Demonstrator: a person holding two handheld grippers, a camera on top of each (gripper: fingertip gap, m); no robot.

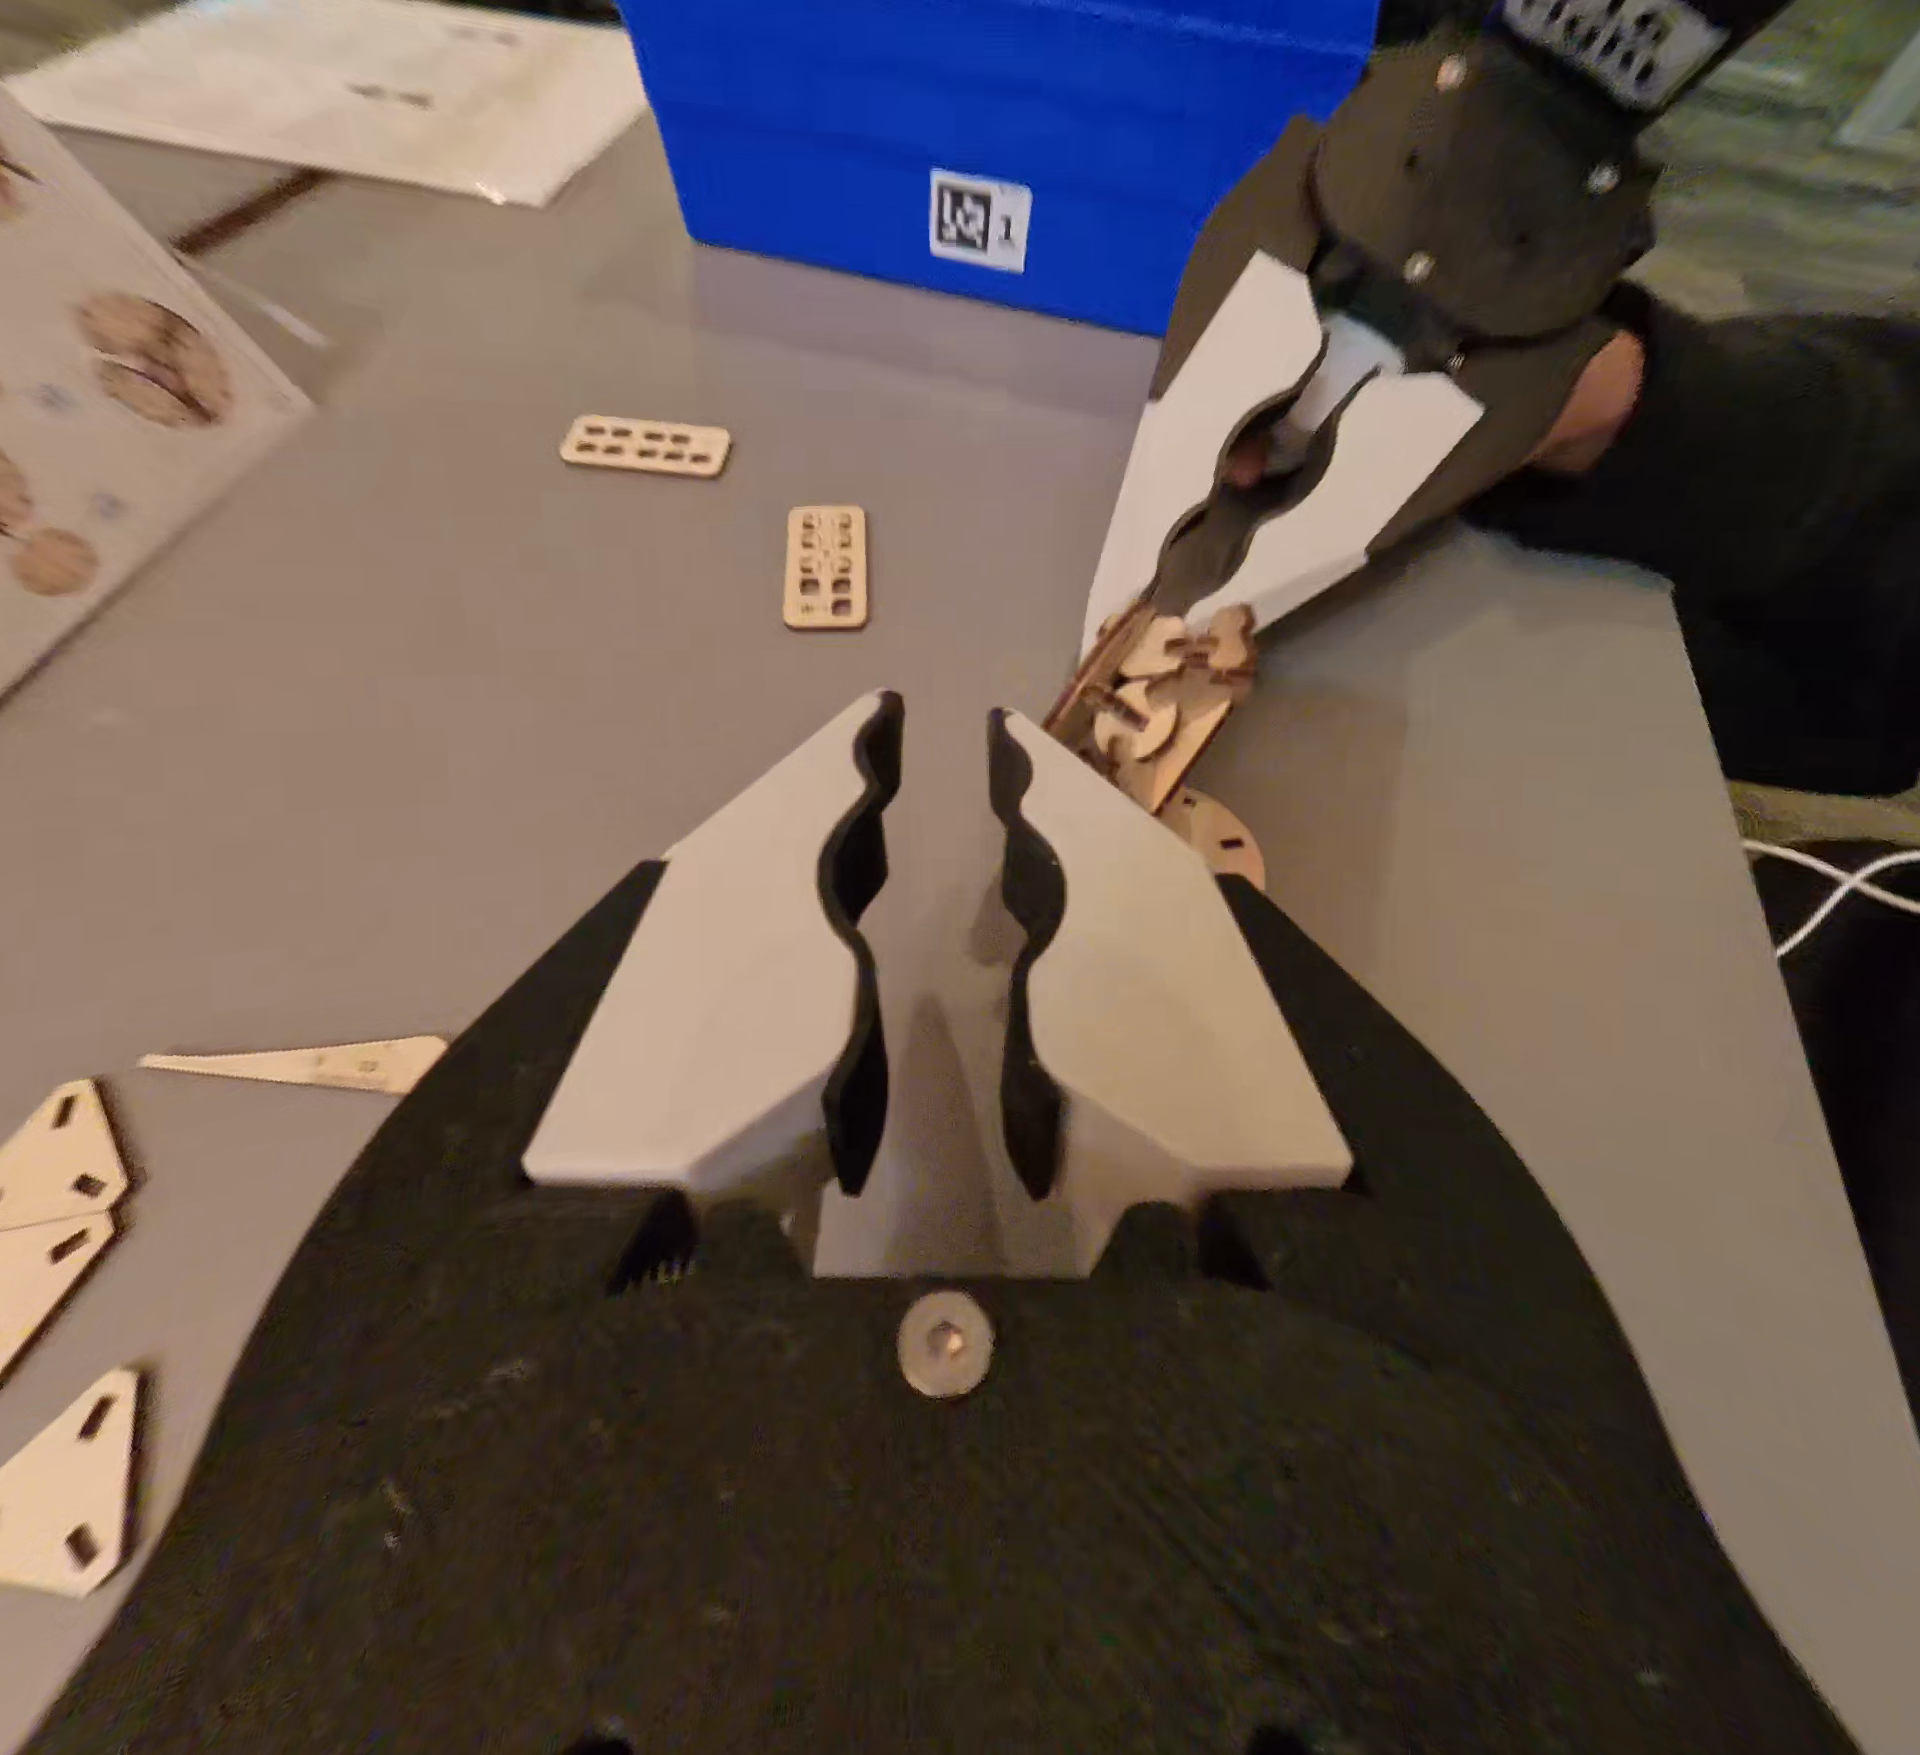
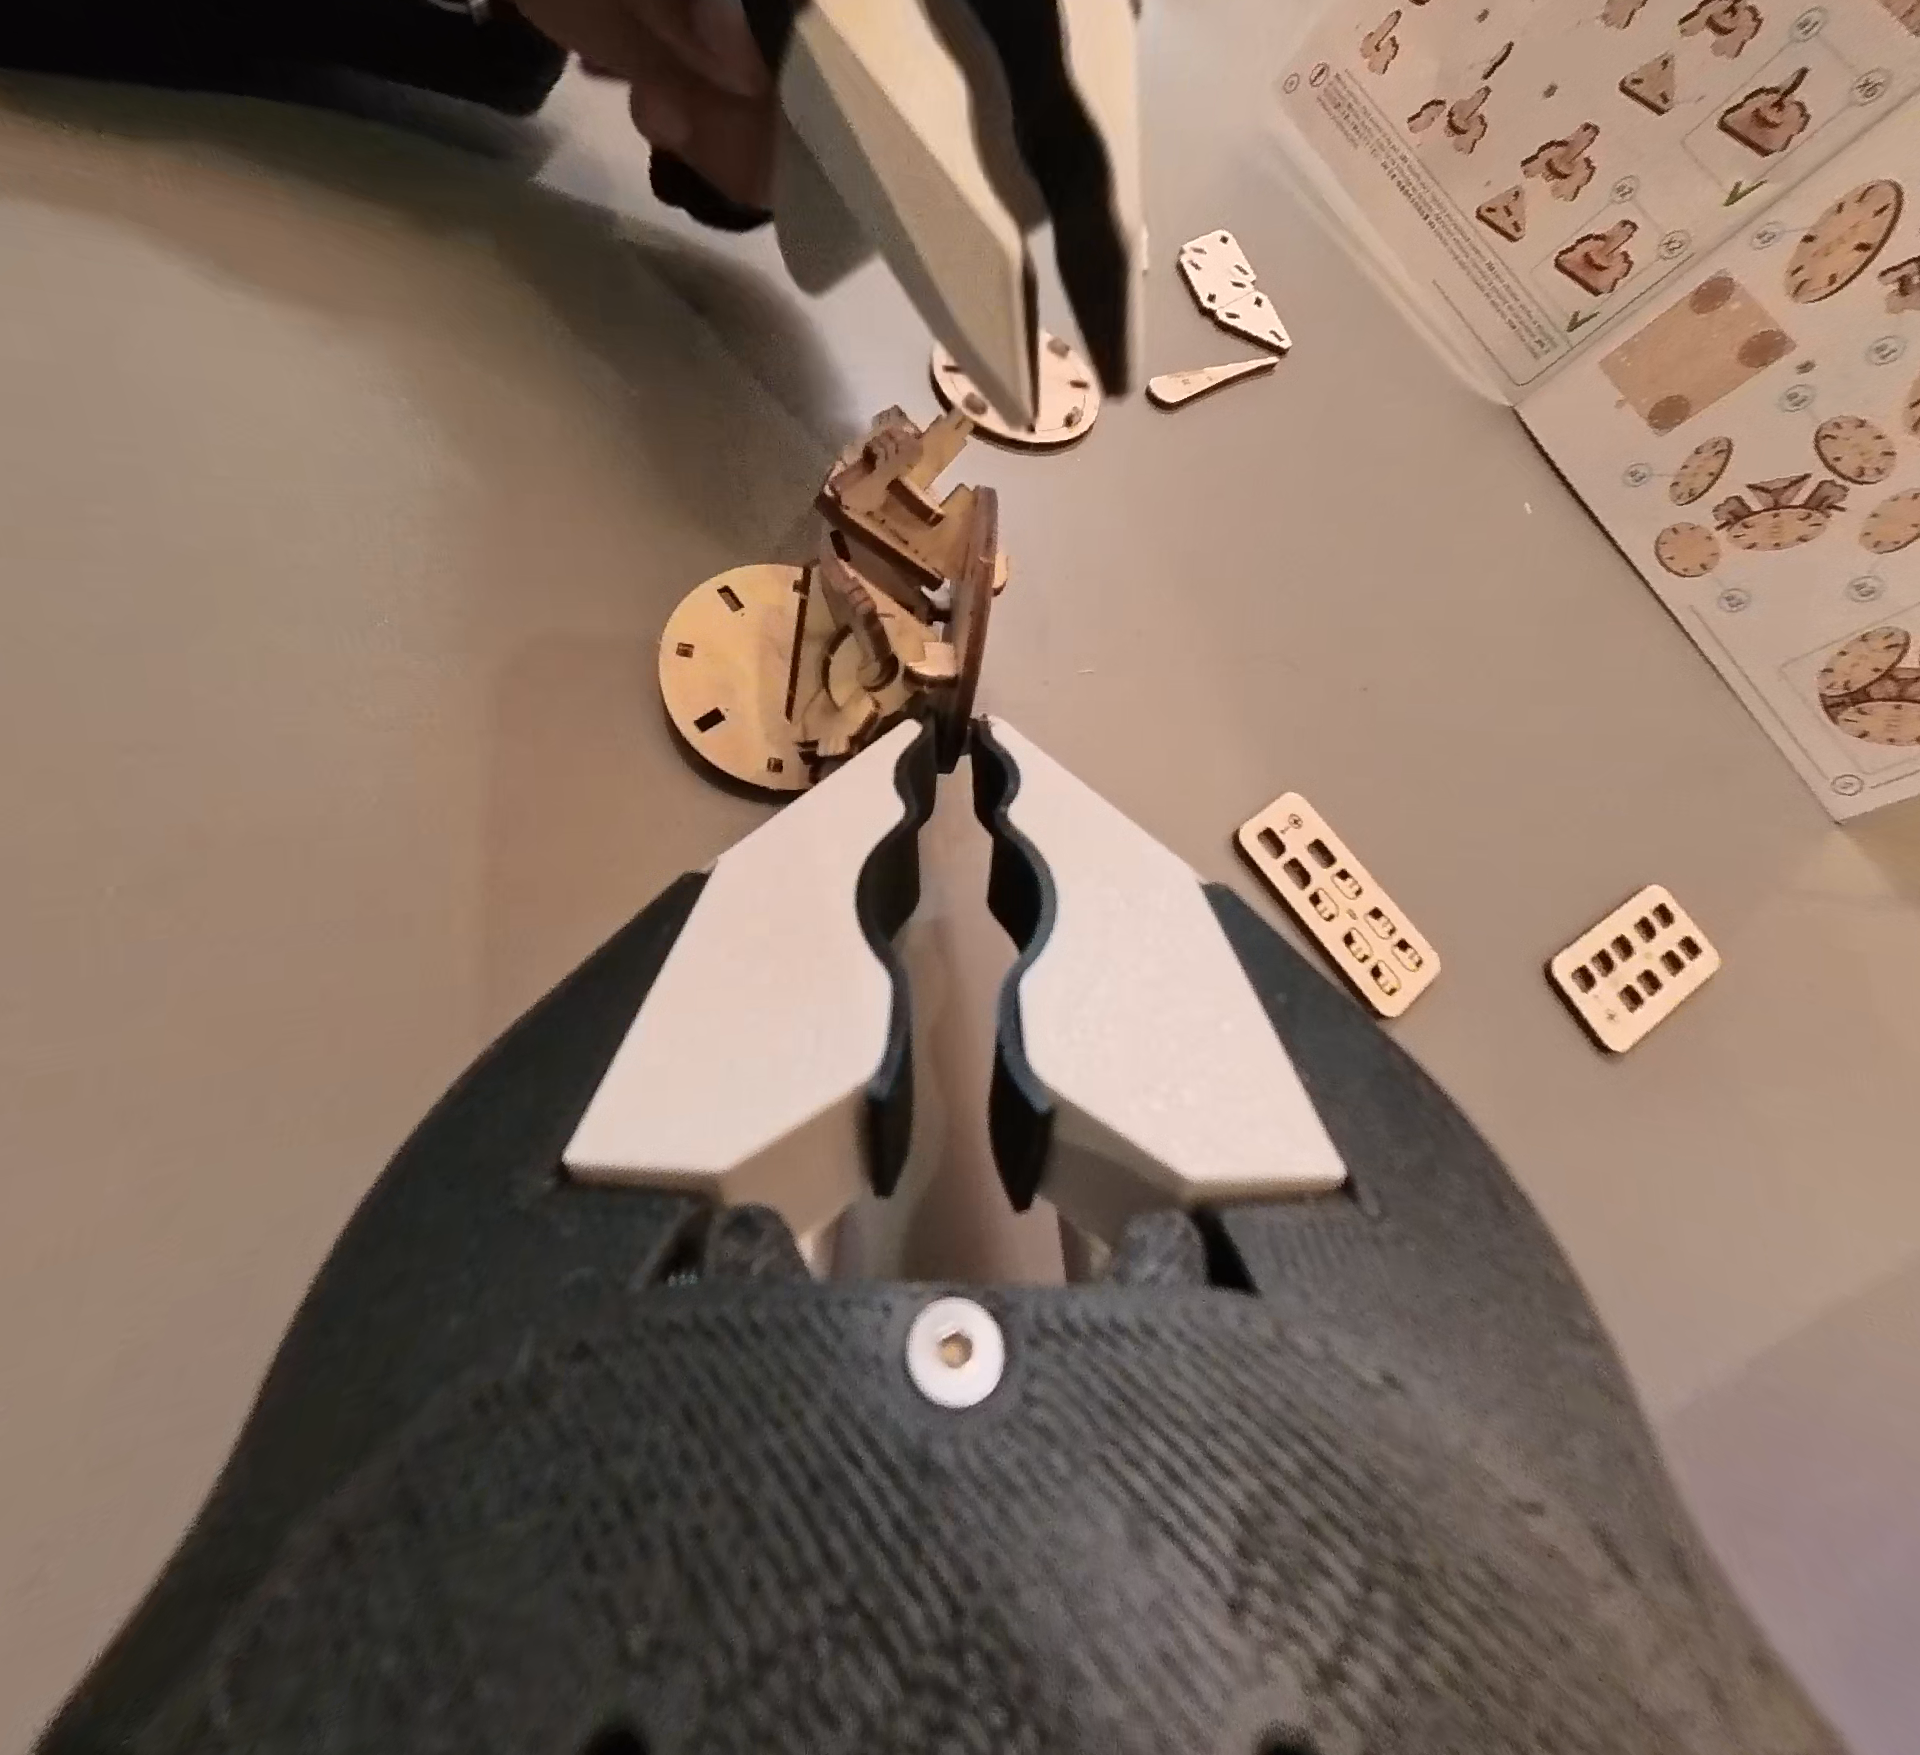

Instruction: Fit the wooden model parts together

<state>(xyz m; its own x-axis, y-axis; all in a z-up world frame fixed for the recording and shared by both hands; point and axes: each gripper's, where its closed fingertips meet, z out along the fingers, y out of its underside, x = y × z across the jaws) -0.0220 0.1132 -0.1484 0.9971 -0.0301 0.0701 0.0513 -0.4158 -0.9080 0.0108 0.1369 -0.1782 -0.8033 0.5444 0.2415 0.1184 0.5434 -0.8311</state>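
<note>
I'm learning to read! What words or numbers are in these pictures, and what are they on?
White sticker on the blue bin: a square code and a mark, not quoted.
Instruction booklet: print too small to read.
Black-and-white tag, upper right: blurred.

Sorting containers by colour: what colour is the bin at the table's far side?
Blue; the bin shows best in the left wrist view.

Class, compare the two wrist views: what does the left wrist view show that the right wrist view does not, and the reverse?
Only the left wrist view shows the blue bin at the table's far side. Only the right wrist view shows the open instruction booklet. Both show the wooden assembly pinched in the right gripper, the left gripper with nothing between its jaws, and two slotted wooden plates on the grey table.
</note>
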